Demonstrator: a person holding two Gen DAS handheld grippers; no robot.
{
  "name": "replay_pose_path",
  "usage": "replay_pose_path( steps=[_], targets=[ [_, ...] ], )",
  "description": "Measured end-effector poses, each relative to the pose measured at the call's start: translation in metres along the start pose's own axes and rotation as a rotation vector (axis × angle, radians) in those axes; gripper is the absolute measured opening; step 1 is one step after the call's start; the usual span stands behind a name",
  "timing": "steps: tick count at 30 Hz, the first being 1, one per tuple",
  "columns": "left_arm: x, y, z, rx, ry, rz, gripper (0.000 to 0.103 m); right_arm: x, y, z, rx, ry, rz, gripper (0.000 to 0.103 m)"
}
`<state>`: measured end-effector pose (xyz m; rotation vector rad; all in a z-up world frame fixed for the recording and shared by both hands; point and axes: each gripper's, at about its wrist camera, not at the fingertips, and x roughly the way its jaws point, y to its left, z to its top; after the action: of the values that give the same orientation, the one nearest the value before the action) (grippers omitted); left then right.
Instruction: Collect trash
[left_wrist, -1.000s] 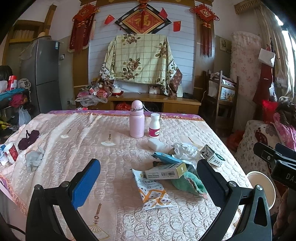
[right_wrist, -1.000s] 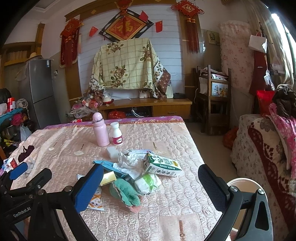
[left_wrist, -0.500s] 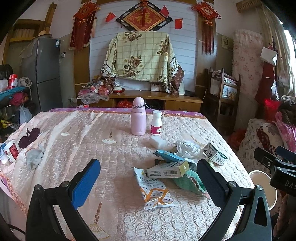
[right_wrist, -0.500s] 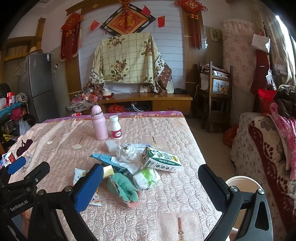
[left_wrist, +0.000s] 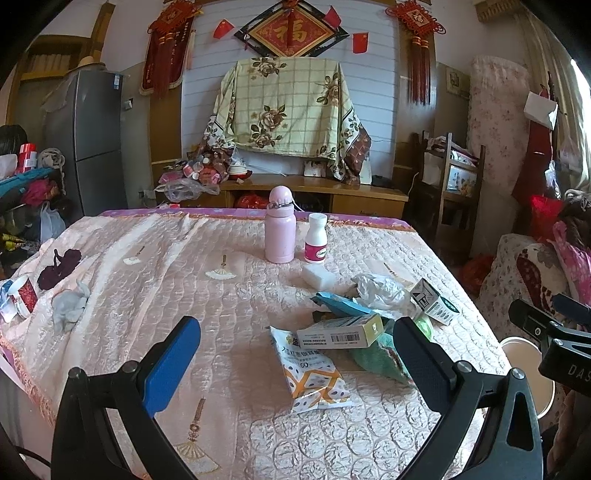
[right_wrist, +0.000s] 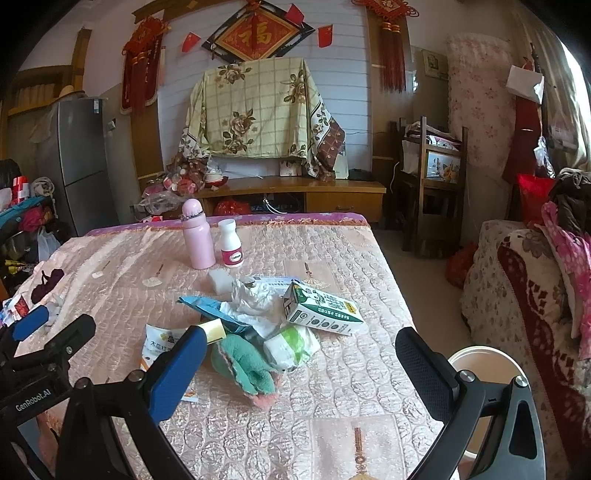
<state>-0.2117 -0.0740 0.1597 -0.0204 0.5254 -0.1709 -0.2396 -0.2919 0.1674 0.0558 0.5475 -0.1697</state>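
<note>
In the left wrist view the left claw (left_wrist: 295, 354) fills the lower part of the frame, its jaws spread wide with nothing between them but the pink quilted cover of the bench (left_wrist: 155, 288). Neither finger touches anything. At the far left edge lie a red-and-white cup (left_wrist: 23, 295), a grey rag (left_wrist: 70, 306) and a dark knitted piece (left_wrist: 59, 264). Upper centre stand a pink flask (left_wrist: 280, 230) and, just right of it, a small white bottle (left_wrist: 316, 243), with a white sponge (left_wrist: 318, 276) in front of them. The trash sits centre right: a snack bag (left_wrist: 314, 373) flat on the cover, a barcoded box (left_wrist: 338, 332) resting across its top edge, a blue wrapper (left_wrist: 338, 301) and crumpled plastic (left_wrist: 382, 291) behind, a green cloth (left_wrist: 376, 358) under the box, and a milk carton (left_wrist: 434, 302) furthest right. At the right edge the other tool pokes in above a white bin (left_wrist: 517, 345).

In the right wrist view the right claw (right_wrist: 301, 363) is also wide open and holds nothing. Its blue finger (right_wrist: 177, 373) overlaps the snack bag (right_wrist: 159, 343) in the frame; whether they touch cannot be told. The green cloth (right_wrist: 243, 363) and a green-and-white wad (right_wrist: 291, 347) lie between the fingers, the milk carton (right_wrist: 321, 312) just above. The bin (right_wrist: 480, 360) shows behind the right finger, beside the bench (right_wrist: 369, 387).
</note>
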Motion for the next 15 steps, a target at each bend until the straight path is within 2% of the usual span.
replay_pose_path(
  steps=[7,15],
  targets=[
    [0.01,0.016,-0.006,0.0,0.048,-0.01,0.103,0.013,-0.002,-0.005,-0.018,0.063,0.007,0.103],
    [0.032,0.042,-0.022,-0.016,0.152,-0.029,0.103,0.039,-0.002,-0.02,-0.035,0.151,0.044,0.103]
  ],
)
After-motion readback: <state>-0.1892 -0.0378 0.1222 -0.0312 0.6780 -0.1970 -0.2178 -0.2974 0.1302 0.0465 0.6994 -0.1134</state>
